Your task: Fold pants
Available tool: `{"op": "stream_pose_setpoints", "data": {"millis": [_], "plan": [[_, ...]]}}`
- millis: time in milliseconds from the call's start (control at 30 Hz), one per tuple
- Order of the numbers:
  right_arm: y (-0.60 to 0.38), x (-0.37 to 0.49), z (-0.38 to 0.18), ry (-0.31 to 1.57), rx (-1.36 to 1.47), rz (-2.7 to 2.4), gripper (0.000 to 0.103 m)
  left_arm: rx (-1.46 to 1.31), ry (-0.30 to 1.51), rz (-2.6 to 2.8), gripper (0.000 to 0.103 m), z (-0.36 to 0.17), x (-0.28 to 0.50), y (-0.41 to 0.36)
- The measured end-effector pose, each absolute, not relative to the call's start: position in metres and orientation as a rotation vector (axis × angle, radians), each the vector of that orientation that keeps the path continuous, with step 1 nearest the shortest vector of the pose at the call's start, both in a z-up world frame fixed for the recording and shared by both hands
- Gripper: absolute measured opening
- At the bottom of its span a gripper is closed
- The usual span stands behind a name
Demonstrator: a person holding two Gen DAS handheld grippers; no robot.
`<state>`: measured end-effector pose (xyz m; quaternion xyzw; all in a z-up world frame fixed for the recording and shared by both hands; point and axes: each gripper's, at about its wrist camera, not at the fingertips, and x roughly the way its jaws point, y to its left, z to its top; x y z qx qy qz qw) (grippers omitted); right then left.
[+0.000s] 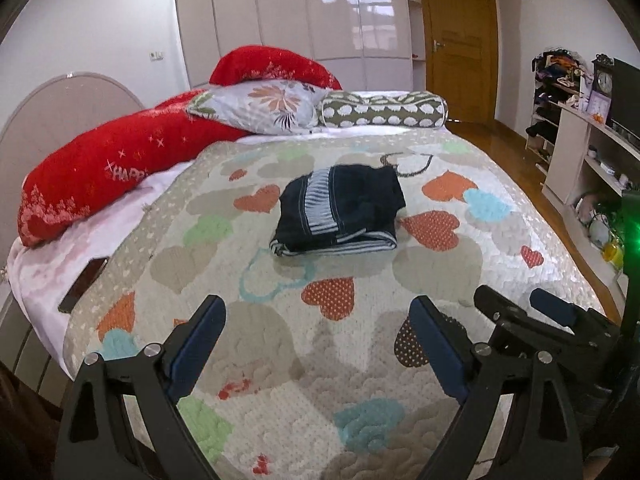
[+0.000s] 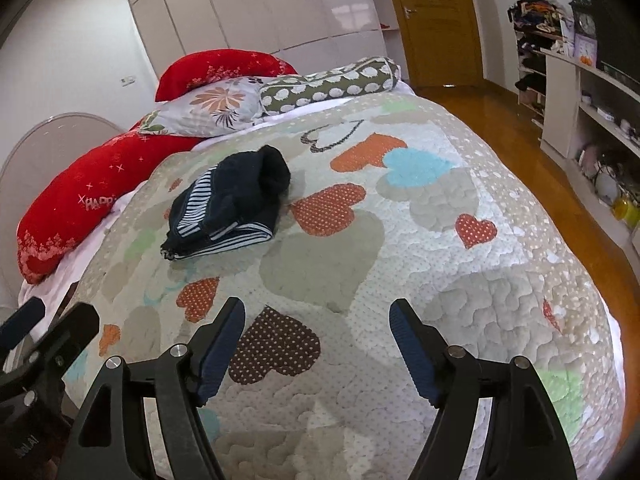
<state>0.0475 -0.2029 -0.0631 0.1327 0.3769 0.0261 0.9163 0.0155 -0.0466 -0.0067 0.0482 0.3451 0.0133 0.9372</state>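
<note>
Pants (image 1: 340, 210), dark navy cloth with striped lining, sit folded mid-quilt beyond both grippers' spread, empty fingers (image 1: 196, 344), but the bulging top layer may spring open if nudged.

Bedroom, daylight reflecting off glossy white wardrobe doors (image 1: 304, 12) along the far wall. Bed (image 1: 460, 360) fills most of both views, covered by quilt with heart pattern (image 2: 400, 240). At the head: long red pillow (image 1: 100, 168), floral pillow (image 1: 260, 108), dotted bolster (image 1: 384, 110). Rounded pale headboard (image 1: 52, 108) on left. Wooden door (image 1: 460, 44) closed, right of the wardrobe. Wood floor (image 2: 500, 120) on right side. White shelving unit (image 2: 580, 100) along right wall, cluttered, with a clock (image 1: 604, 80) on top. Walls white, wall switch (image 1: 157, 55) on left wall.
</note>
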Motion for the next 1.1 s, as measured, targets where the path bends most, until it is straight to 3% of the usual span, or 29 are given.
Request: {"op": "stream_pose_setpoints", "data": {"millis": [1100], "plan": [[-0.184, 0.055, -0.081, 0.854, 0.216, 0.055, 0.080, -0.010, 0.825, -0.024, 0.092, -0.029, 0.030, -0.030]]}}
